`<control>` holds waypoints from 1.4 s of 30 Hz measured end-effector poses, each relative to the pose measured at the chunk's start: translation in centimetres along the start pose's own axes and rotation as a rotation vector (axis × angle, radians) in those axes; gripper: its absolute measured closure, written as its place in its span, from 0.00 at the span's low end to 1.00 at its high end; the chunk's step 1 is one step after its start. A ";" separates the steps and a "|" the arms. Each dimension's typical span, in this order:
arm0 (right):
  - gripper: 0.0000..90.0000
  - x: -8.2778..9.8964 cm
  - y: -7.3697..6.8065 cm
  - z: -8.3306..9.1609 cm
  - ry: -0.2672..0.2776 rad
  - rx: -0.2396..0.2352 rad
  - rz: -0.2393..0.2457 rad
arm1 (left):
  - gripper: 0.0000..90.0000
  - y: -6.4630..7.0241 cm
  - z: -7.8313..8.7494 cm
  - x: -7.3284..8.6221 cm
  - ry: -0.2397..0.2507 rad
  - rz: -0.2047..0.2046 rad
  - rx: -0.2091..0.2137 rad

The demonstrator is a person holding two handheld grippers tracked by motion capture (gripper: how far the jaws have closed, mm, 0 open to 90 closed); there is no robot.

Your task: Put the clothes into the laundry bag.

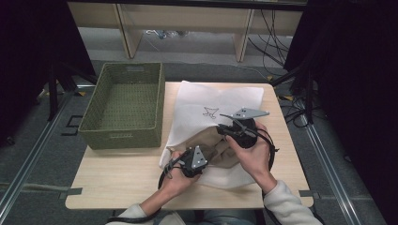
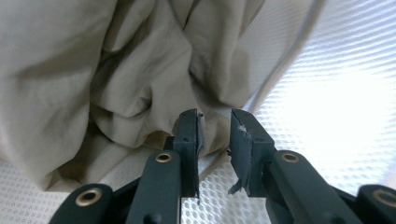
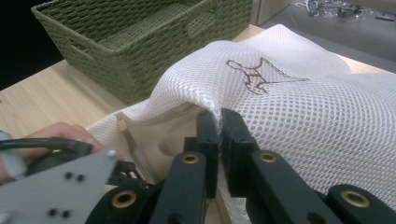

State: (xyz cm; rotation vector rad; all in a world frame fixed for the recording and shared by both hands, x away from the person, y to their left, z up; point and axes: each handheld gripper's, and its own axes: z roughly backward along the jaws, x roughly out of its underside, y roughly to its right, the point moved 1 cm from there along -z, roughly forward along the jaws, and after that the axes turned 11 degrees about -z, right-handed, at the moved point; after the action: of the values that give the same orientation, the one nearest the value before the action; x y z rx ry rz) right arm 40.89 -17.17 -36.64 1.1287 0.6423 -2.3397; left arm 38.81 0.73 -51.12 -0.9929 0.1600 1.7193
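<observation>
A green woven basket is sitting on the wooden table at about nine o'clock, its near wall showing a handle slot. Beyond the table, at twelve o'clock, a pale wooden shelf is standing on the grey floor, with black cables trailing at one o'clock.

Each black claw has brass-ringed pivots, a grey screw-dotted triangular plate and black cable; the sleeves are pale.
</observation>
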 end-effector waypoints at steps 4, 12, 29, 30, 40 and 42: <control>0.97 0.0 0.1 0.0 0.004 -0.002 0.012 | 0.76 -0.2 -1.1 0.0 -0.024 0.012 0.006; 0.97 0.0 0.0 0.0 0.005 -0.002 0.016 | 0.96 -0.9 -2.6 -1.5 0.003 0.055 0.003; 0.97 0.6 0.3 0.1 -0.021 0.012 -0.027 | 0.69 -1.1 -1.9 -1.9 0.071 0.020 -0.017; 0.97 0.8 0.2 0.1 -0.030 0.007 -0.022 | 0.65 -0.7 -0.5 -1.7 0.108 0.039 -0.018; 0.97 1.7 -0.4 0.4 -0.046 0.010 -0.007 | 0.73 -0.6 7.7 0.6 0.216 0.074 -0.156; 0.97 2.1 -0.5 0.4 -0.054 0.013 -0.004 | 0.82 -1.0 8.7 0.9 0.232 0.064 -0.228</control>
State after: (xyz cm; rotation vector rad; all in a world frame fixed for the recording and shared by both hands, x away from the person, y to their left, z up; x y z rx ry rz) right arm 39.17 -17.41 -37.99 1.0671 0.6110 -2.3720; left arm 34.93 6.56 -45.79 -1.3700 0.1487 1.7026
